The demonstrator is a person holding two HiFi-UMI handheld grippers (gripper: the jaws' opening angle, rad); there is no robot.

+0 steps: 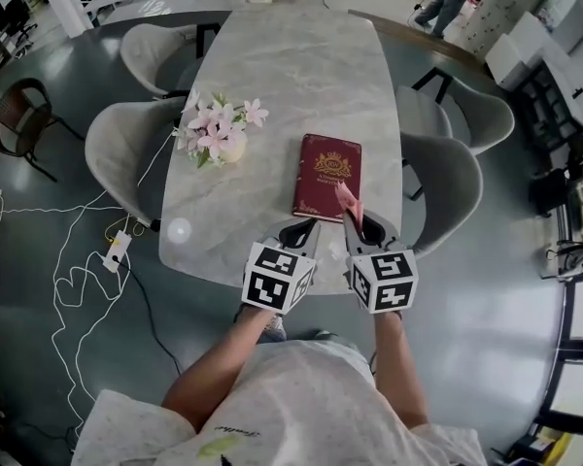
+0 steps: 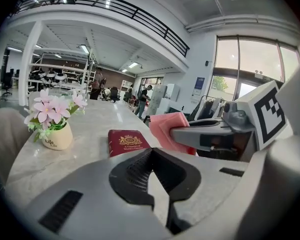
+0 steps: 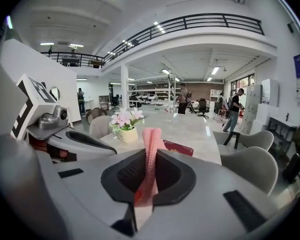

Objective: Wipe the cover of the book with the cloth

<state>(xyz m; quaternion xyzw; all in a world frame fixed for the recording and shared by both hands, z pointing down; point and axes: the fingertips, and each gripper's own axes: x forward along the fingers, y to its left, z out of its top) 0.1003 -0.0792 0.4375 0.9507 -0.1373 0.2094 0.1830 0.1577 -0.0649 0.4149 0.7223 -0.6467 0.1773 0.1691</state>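
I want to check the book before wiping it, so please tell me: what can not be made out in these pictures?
- Dirt or dust on the book cover: too small in the head view.
- Most of the book in the right gripper view: hidden behind the cloth and the right gripper.
- The book's near right corner in the head view: covered by the cloth.
- The cloth's lower part: pinched inside the right gripper's shut jaws.
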